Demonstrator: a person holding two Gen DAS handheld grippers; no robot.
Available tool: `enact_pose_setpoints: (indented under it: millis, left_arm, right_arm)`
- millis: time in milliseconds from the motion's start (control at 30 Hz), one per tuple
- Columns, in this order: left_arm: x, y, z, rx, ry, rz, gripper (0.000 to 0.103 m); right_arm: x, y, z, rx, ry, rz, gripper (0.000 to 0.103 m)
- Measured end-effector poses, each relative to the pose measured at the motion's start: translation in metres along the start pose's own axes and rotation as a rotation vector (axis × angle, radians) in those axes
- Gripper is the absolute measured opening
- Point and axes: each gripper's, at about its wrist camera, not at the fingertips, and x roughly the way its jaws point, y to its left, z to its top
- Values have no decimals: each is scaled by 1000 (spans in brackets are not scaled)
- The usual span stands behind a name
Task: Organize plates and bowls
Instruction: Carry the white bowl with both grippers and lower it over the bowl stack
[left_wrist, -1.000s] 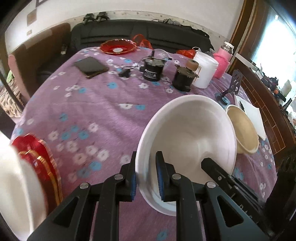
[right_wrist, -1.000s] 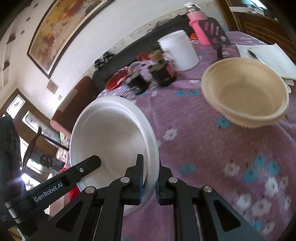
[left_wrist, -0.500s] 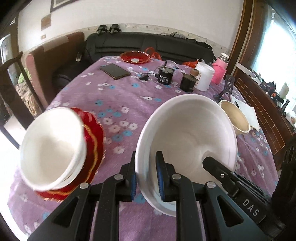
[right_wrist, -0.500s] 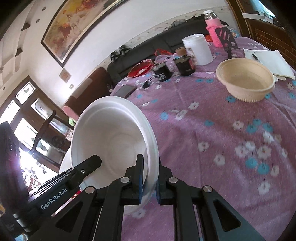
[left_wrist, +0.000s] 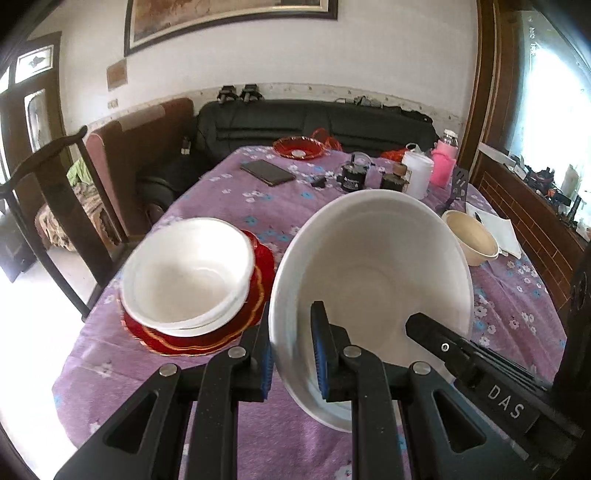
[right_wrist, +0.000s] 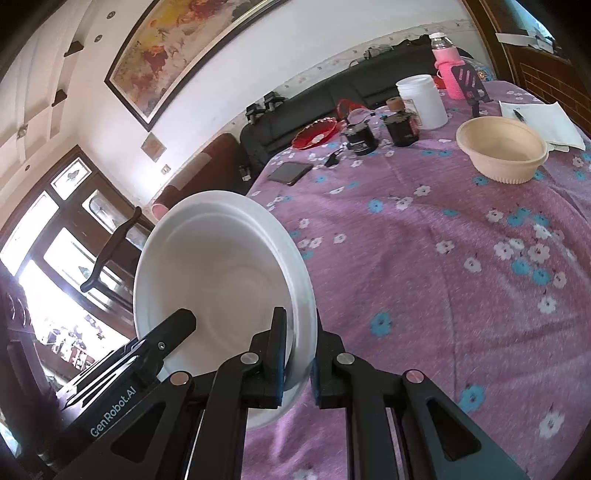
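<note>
Already, white foam bowls (left_wrist: 186, 273) are sitting nested on red scalloped plates (left_wrist: 207, 338); both grippers, the left gripper (left_wrist: 291, 354) and the right gripper (right_wrist: 299, 354), are clamping another white foam bowl's (left_wrist: 373, 280) rim, while the beige ribbed bowl (right_wrist: 502, 151) is waiting well apart.

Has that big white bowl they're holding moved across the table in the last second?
Yes. The white bowl has pulled back from the beige bowl toward the red plates.

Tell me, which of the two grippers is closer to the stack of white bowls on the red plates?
Left. The left gripper pinches the held white bowl's rim on the side facing the stack. The right gripper clamps the opposite rim, farther away.
</note>
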Motion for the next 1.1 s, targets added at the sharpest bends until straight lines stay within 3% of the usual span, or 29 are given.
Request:
enact_pose_setpoints:
  millis: [433, 1100]
  left_arm:
    - [-17, 34, -5, -24, -50, 28, 17]
    - [-1, 68, -7, -67, -23, 48, 17]
  right_arm:
    - [12, 34, -14, -11, 11, 22, 13]
    - [47, 57, -17, -51, 63, 11, 13]
